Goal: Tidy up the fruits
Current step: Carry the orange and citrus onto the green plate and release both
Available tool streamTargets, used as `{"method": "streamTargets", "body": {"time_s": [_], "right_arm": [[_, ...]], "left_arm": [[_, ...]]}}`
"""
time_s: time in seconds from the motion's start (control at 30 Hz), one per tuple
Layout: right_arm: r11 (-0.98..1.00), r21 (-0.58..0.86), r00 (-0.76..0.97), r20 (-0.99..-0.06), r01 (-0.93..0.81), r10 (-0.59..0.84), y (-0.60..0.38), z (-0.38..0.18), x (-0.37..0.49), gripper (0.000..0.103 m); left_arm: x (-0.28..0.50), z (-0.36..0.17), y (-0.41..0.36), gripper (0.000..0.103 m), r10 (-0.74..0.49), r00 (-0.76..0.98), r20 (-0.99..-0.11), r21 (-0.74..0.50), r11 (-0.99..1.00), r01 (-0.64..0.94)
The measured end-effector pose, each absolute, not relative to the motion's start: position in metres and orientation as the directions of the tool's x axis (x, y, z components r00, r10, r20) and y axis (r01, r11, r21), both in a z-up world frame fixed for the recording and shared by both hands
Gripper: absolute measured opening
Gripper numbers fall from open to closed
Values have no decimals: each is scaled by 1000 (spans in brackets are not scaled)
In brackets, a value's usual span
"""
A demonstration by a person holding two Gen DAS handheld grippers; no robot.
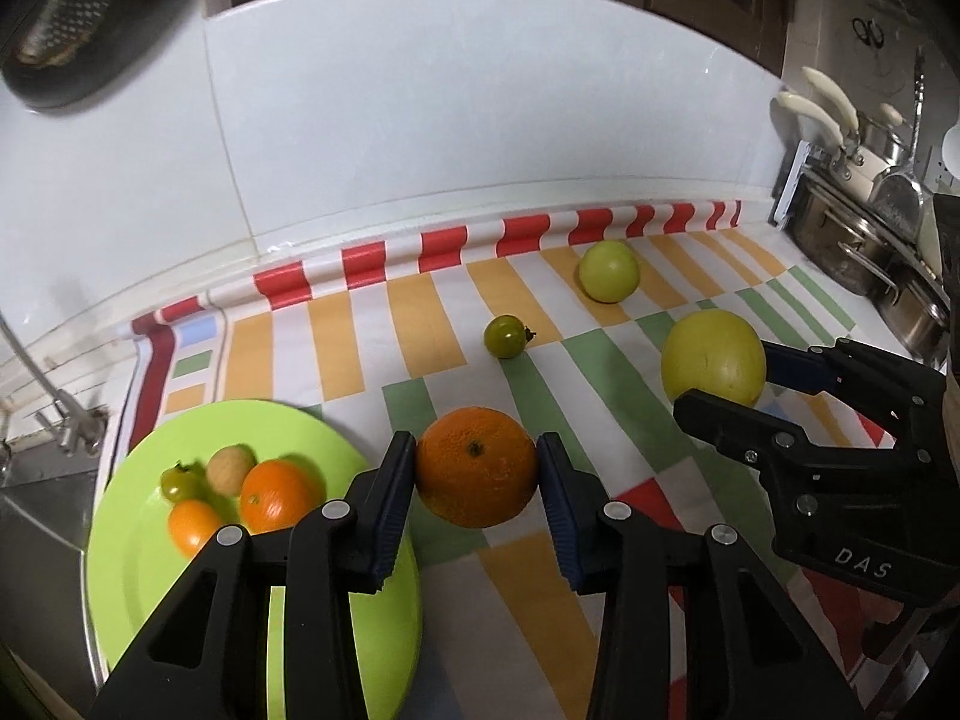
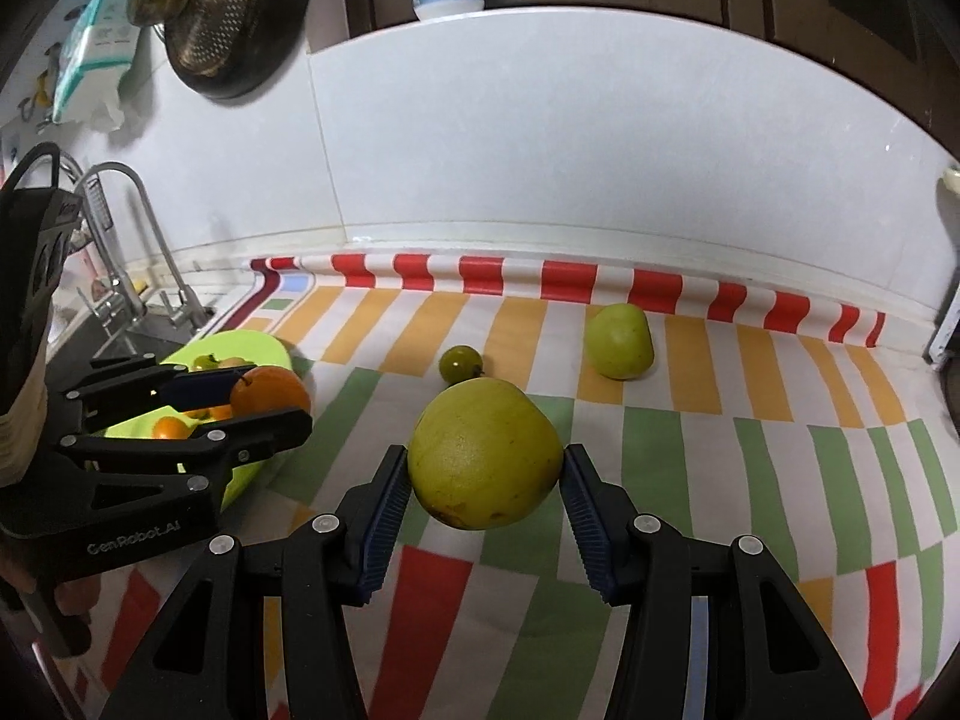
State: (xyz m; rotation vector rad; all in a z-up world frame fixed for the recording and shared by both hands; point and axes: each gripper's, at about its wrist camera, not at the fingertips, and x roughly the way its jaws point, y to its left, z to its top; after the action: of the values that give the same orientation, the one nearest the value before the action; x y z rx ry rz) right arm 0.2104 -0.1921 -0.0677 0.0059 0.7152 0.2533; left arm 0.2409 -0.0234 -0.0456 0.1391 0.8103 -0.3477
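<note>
My left gripper (image 1: 477, 468) is shut on an orange (image 1: 476, 467), held above the striped cloth just right of the green plate (image 1: 138, 570). The plate holds two small oranges (image 1: 277, 493), a small green tomato (image 1: 179, 481) and a pale round fruit (image 1: 230, 468). My right gripper (image 2: 486, 468) is shut on a large yellow-green fruit (image 2: 485, 461), lifted off the cloth; in the left wrist view it is at the right (image 1: 713, 365). A green apple (image 2: 619, 341) and a small green tomato (image 2: 459, 363) lie on the cloth near the wall.
A striped cloth (image 2: 720, 456) covers the counter up to the white tiled wall. A sink with a tap (image 2: 138, 252) lies left of the plate. Steel pots (image 1: 864, 240) stand at the far right. A dark pan (image 2: 222, 18) hangs on the wall.
</note>
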Motion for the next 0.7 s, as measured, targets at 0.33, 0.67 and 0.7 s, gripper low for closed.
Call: {"method": "streamTargets", "body": {"time_s": [0.33,0.67,0.7], "right_arm": [[969,84,752,-616,-232,233,-183,-43,169,52],[967,74,780,-578,-245,241,-172,-22,133,52],[966,73,782,-574,-247,243,-170,-20,130,52]], "left_arm": [[198,-21,-16,41,-260,680,-685,-19,940,341],[155,3,0,41,-255,728,-636,-16,948,319],[152,5,2,41,-252,733,-632,-12,949,315]]}}
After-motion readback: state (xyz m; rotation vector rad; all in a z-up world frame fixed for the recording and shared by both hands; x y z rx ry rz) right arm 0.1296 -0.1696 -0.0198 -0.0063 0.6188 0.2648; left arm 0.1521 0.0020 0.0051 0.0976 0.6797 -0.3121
